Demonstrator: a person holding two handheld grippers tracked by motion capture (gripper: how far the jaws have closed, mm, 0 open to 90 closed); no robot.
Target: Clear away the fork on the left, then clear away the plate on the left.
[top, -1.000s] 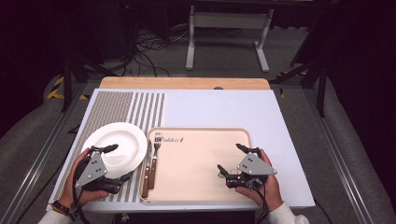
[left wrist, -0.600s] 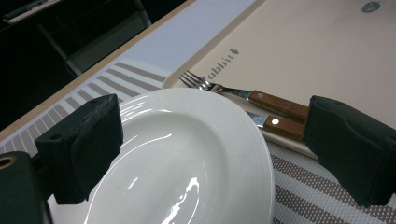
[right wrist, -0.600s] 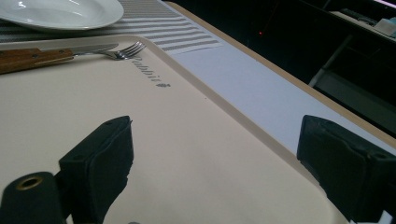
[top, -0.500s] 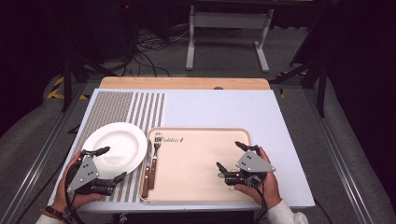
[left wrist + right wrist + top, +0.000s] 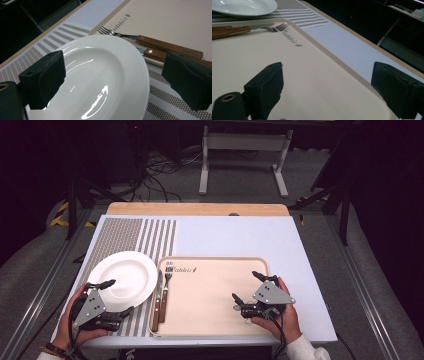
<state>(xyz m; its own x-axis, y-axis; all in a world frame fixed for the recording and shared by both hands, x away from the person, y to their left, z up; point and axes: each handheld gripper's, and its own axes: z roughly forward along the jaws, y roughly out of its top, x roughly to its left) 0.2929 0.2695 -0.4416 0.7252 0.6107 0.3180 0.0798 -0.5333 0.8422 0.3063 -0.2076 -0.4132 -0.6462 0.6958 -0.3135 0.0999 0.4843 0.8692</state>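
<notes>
White plate [image 5: 122, 280]: glossy ceramic with a raised rim, sitting on the striped mat [image 5: 130, 237]; its near edge lies between the jaws of the left tool [image 5: 111, 296], one jaw over the rim, the other out over the mat beside it.
Left tool: jaws wide apart, clamped on nothing; in the left gripper view the plate [image 5: 100, 75] spans the gap between them.
Right tool [image 5: 248, 287]: jaws likewise spread, hovering over the bare right part of the tray [image 5: 210, 330], well away from the plate.
Tray: beige plastic, just to the right of the left tool, its left rim close to the plate's edge.
Fork [image 5: 165, 290] and knife [image 5: 156, 302]: wooden handles, lying side by side along the tray's left edge, just beyond the plate as the left tool looks at it.
Step in hand: judged to be taking the plate by its rim with the left tool.
How to do it well: tip one jaw under the lip and set the other on top of the rim, then close squarely; glazed ceramic is likely slippery, so bite well in from the edge.
Risk: a shallow pinch could let the plate swing or slide toward the cutlery.
Bench [image 5: 240, 232]: pale surface beyond the tray.
</notes>
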